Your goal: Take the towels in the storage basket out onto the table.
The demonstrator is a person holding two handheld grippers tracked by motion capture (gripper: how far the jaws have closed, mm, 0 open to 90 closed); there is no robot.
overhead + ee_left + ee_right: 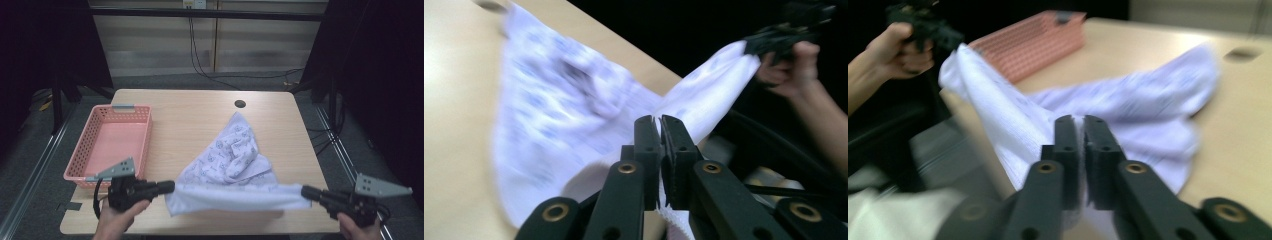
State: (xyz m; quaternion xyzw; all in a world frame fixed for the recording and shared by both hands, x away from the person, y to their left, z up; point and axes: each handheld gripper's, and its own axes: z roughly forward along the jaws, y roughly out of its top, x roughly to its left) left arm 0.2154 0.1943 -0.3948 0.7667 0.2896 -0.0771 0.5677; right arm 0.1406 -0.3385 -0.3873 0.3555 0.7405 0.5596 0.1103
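A white patterned cloth (230,165) lies on the wooden tabletop (190,117), its near edge pulled taut between the two tongs and lifted a little over the front edge. The left tongs (170,187) are clamped tight on the cloth's left corner, the right tongs (306,192) pinched just as tight on the right corner. The far point of the cloth reaches toward a dark round hole (240,104). A pink plastic basket (142,131) sits at the tabletop's left side, beside the cloth.

We see a white cloth (231,165) with a faint blue print, rumpled on the table. Its near edge is stretched taut and lifted, while its far corner lies flat on the wood.
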